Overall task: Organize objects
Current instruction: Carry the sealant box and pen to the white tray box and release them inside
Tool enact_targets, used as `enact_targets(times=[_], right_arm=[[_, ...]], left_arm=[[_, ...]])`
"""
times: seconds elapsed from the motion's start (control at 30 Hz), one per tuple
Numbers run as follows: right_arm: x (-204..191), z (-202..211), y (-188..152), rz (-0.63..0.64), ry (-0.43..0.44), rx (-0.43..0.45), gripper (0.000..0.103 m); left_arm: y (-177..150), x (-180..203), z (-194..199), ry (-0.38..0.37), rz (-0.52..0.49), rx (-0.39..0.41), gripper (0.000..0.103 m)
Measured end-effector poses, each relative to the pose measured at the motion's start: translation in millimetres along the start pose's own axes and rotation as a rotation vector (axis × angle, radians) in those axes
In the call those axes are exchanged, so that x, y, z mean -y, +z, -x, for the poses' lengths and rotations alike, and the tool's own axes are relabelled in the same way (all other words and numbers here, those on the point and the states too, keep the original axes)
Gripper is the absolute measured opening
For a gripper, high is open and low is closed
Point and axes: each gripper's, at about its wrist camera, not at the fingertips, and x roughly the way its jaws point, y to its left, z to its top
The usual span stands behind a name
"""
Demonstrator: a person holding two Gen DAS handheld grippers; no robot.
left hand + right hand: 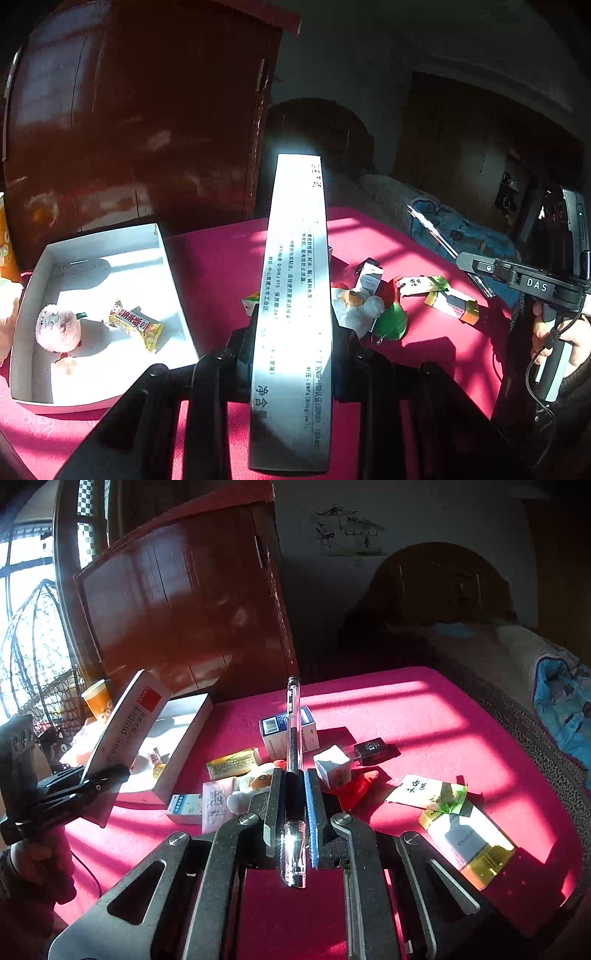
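Pink cloth: covers the table (424, 709), sunlit in bars, across the middle and lower right of the right wrist view.
Left gripper (291, 332): jaws clenched on a long white sealant box (295, 295) that runs up the centre of the left wrist view; in the right wrist view the same box tilts up at middle left.
Right gripper (295, 797): jaws grasping a clear gel pen (293, 738) by its dark grip sleeve, tip end pointing up the frame.
White tray (33, 288): lower left of the left wrist view, holding a pink plush ball (58, 329) and a yellow snack packet (136, 324).
Loose items: blue-and-white carton (288, 731), tea sachets (424, 792), duck plush (255, 782), small black bottle (373, 749), scattered mid-table.
Handling, box: probably light, stiff cardboard that could crush if squeezed; held near one end, so it may lever and swing.
Handling, pen: light, rigid, smooth plastic; the rubber sleeve looks like the surest hold.
Likely step: carrying both held things toward the tray.
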Motion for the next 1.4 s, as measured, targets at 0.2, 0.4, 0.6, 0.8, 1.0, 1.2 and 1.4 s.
enact_targets(times=[0.2,0.4,0.6,0.8,1.0,1.2,1.4], right_arm=[[-21,-8,6,0.029,0.032,-0.003,0.009],[-32,-11,9,0.036,0.047,-0.007,0.009],[-45,-15,19,0.038,0.076,-0.007,0.009],[-71,-23,30,0.075,0.12,-0.001,0.009],[-99,-32,44,0.087,0.193,-0.013,0.009],[-130,-39,60,0.111,0.261,-0.014,0.009],[-158,-54,69,0.127,0.315,-0.036,0.009]], left_arm=[[-2,-21,9,0.033,0.054,0.021,0.028],[-5,-41,18,0.075,0.089,0.043,0.028],[-6,-62,27,0.111,0.131,0.069,0.028],[-5,-80,35,0.163,0.145,0.089,0.028],[-2,-104,48,0.215,0.162,0.107,0.028],[3,-125,60,0.288,0.163,0.119,0.028],[3,-138,57,0.393,0.121,0.095,0.028]])
